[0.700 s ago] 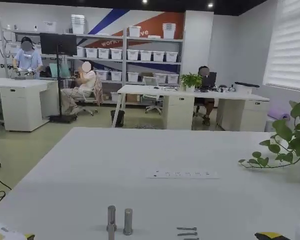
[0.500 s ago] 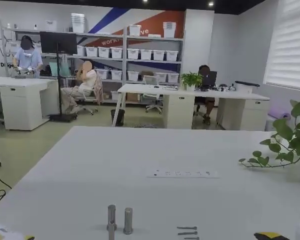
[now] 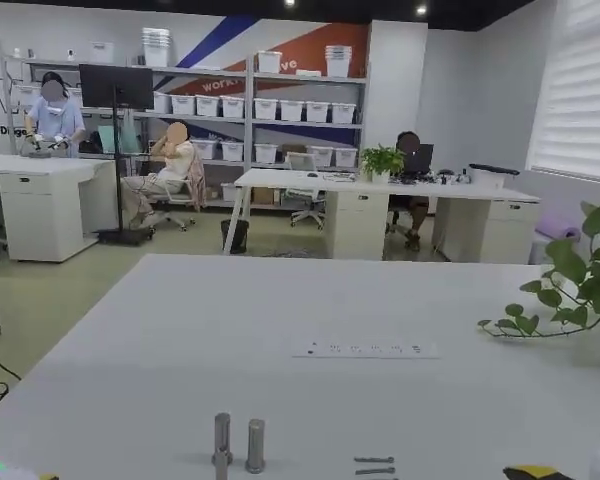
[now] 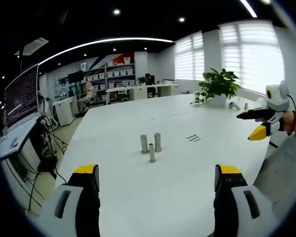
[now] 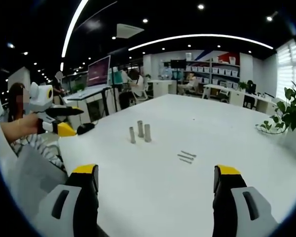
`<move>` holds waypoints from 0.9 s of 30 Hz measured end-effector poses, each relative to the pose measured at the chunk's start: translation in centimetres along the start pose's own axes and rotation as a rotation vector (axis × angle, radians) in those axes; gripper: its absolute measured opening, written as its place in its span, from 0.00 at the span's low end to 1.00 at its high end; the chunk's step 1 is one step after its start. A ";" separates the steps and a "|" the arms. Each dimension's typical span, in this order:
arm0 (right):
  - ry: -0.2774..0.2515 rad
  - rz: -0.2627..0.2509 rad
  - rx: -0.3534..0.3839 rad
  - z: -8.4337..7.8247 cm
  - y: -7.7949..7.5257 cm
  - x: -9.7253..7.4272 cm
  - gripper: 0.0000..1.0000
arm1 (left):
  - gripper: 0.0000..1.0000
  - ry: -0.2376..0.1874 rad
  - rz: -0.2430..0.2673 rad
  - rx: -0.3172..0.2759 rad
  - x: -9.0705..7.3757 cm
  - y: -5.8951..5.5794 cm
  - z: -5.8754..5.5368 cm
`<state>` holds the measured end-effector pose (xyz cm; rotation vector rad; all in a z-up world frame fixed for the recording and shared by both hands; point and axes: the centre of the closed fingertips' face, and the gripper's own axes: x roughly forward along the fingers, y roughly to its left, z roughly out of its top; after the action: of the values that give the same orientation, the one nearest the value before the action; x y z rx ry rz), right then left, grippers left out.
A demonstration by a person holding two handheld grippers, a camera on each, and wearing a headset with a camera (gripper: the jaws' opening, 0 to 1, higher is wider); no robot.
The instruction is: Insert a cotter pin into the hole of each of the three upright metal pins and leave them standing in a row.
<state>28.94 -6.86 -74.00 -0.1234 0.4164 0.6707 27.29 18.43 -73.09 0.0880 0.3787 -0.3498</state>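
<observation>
Head view: a long white worktop [image 3: 280,330] carries short grey cylindrical metal pins [image 3: 254,445] at its near edge. Two stand upright side by side, and the top of a third shows just in front of the left one. A few thin silver cotter pins [image 3: 373,465] lie flat to their right, apart from them. Farther back on the surface lies a flat white power strip [image 3: 365,349], and a trailing green potted plant [image 3: 570,285] reaches in from the right.

Left gripper view: the left tongs [image 4: 158,173], black with yellow tips, stand spread wide with nothing between them. Straight ahead of them, well apart, the three metal pins [image 4: 151,145] stand upright in a tight cluster on the worktop [image 4: 138,197], one nearer the tongs than the other two. The cotter pins [image 4: 192,138] lie ahead and to the right of the cluster, not touching it. At the far right a hand holds the right tongs [image 4: 254,124] above the worktop's edge, jaws parted and holding nothing. The potted plant [image 4: 217,86] stands beyond them. A dark monitor [image 4: 22,96] is off to the left.

Right gripper view: the right tongs [image 5: 158,173] are likewise spread wide and hold nothing. The metal pins [image 5: 140,131] stand ahead and slightly left of them, and the cotter pins [image 5: 186,156] lie nearer, ahead and just right of centre. The left tongs [image 5: 69,121] hang at the far left, jaws apart.
</observation>
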 end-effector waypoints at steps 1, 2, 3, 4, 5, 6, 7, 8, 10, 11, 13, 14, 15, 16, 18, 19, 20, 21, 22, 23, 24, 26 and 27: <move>0.000 0.002 0.000 0.0 0.0 0.0 0.98 | 0.97 -0.001 0.006 0.006 0.0 0.1 0.0; -0.001 0.005 -0.001 0.0 0.1 0.0 0.98 | 0.96 -0.001 0.008 0.007 -0.1 0.1 0.1; -0.003 0.008 -0.001 0.0 0.2 0.1 0.98 | 0.96 -0.001 0.009 0.009 -0.1 0.2 0.0; -0.005 0.009 0.000 0.0 0.2 0.1 0.97 | 0.96 -0.001 0.009 0.008 -0.1 0.2 0.0; -0.006 0.010 0.001 0.0 0.2 0.1 0.97 | 0.96 -0.004 0.011 0.006 -0.1 0.3 0.1; -0.005 0.011 0.000 0.0 0.2 0.1 0.97 | 0.95 -0.007 0.012 0.005 -0.1 0.4 0.1; -0.007 0.011 -0.004 0.1 0.2 0.2 0.97 | 0.95 -0.009 0.013 0.004 -0.2 0.3 0.1; -0.012 0.011 -0.007 0.2 0.3 0.1 0.97 | 0.95 -0.011 0.012 0.003 -0.2 0.3 0.2; -0.015 0.012 -0.003 0.4 0.2 0.2 0.97 | 0.94 -0.011 0.009 0.006 -0.1 0.3 0.1; -0.017 0.011 -0.003 0.4 0.2 0.2 0.97 | 0.94 -0.007 0.009 0.007 -0.1 0.3 0.0; -0.013 0.011 -0.003 0.3 0.1 0.2 0.97 | 0.94 0.000 0.009 0.008 -0.1 0.3 -0.1; -0.013 0.012 -0.002 0.2 0.1 0.3 0.97 | 0.93 0.000 0.009 0.007 -0.1 0.3 -0.1; -0.014 0.015 0.001 0.1 0.2 0.3 0.97 | 0.92 -0.002 0.006 0.003 0.0 0.2 -0.1; -0.011 0.015 0.003 0.0 0.2 0.3 0.97 | 0.92 -0.003 0.002 0.000 0.0 0.2 -0.1; -0.008 0.015 0.004 -0.2 0.2 0.3 0.96 | 0.91 -0.001 -0.002 0.004 0.0 0.0 -0.2; -0.009 0.013 0.007 -0.2 0.2 0.3 0.96 | 0.91 0.002 -0.003 0.008 0.0 -0.1 -0.2; -0.011 0.014 0.010 -0.2 0.1 0.3 0.96 | 0.91 0.004 -0.005 0.012 0.1 -0.1 -0.3; -0.012 0.017 0.013 -0.2 0.2 0.3 0.96 | 0.90 0.006 -0.008 0.014 0.1 -0.2 -0.3; -0.012 0.017 0.014 -0.2 0.2 0.3 0.96 | 0.90 0.007 -0.010 0.014 0.1 -0.3 -0.3; -0.012 0.017 0.013 -0.2 0.1 0.3 0.96 | 0.89 0.009 -0.014 0.013 0.1 -0.4 -0.4; -0.009 0.018 0.009 -0.3 0.1 0.3 0.96 | 0.89 0.010 -0.015 0.012 0.1 -0.4 -0.4; -0.009 0.020 0.007 -0.2 0.0 0.4 0.96 | 0.89 0.013 -0.019 0.013 0.2 -0.6 -0.4; -0.009 0.023 0.008 -0.2 0.0 0.4 0.96 | 0.89 0.014 -0.020 0.011 0.2 -0.6 -0.4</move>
<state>29.16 -6.64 -74.36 -0.1083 0.4127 0.6916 27.12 17.84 -73.58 0.0978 0.3917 -0.3717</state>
